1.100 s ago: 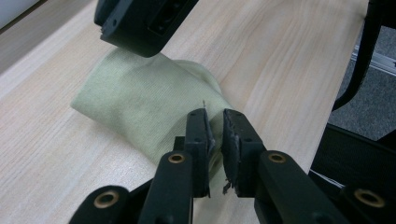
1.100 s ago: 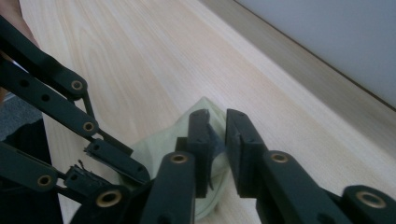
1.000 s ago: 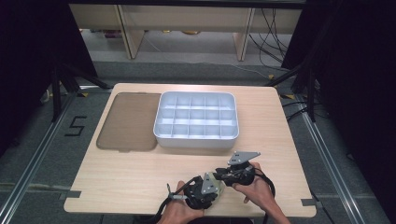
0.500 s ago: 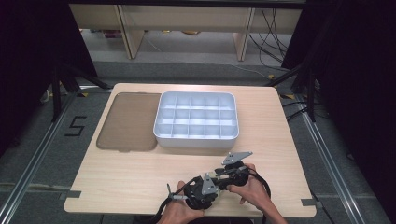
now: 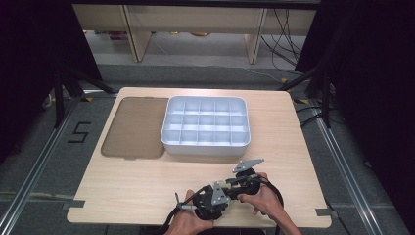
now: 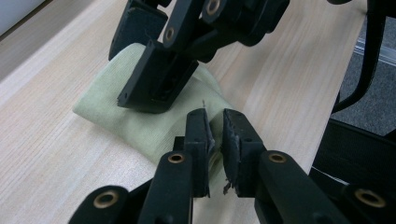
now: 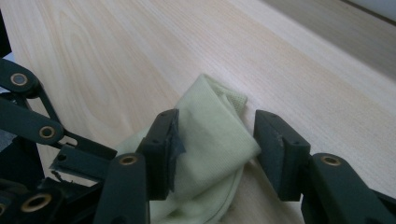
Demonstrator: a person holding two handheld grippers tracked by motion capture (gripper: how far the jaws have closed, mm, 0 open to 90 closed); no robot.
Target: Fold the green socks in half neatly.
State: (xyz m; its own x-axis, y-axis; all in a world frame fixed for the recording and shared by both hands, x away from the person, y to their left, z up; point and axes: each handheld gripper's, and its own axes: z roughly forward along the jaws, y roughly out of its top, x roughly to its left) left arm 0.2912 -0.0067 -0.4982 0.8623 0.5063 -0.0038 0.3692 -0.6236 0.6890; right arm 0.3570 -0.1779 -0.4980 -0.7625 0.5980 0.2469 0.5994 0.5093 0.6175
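Left gripper fingers pinch the pale green sock; right gripper fingers straddle it, apart. Tugging could slip it free.

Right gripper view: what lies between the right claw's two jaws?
A folded pale green sock lies on the wooden table between the open right claw's jaws; the right jaw stands clear of it.

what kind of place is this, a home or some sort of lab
Probably a lab or recording workspace, not a home: a bare wooden table stands between floor rails, cables trail behind it, and a floor marking reads 5.
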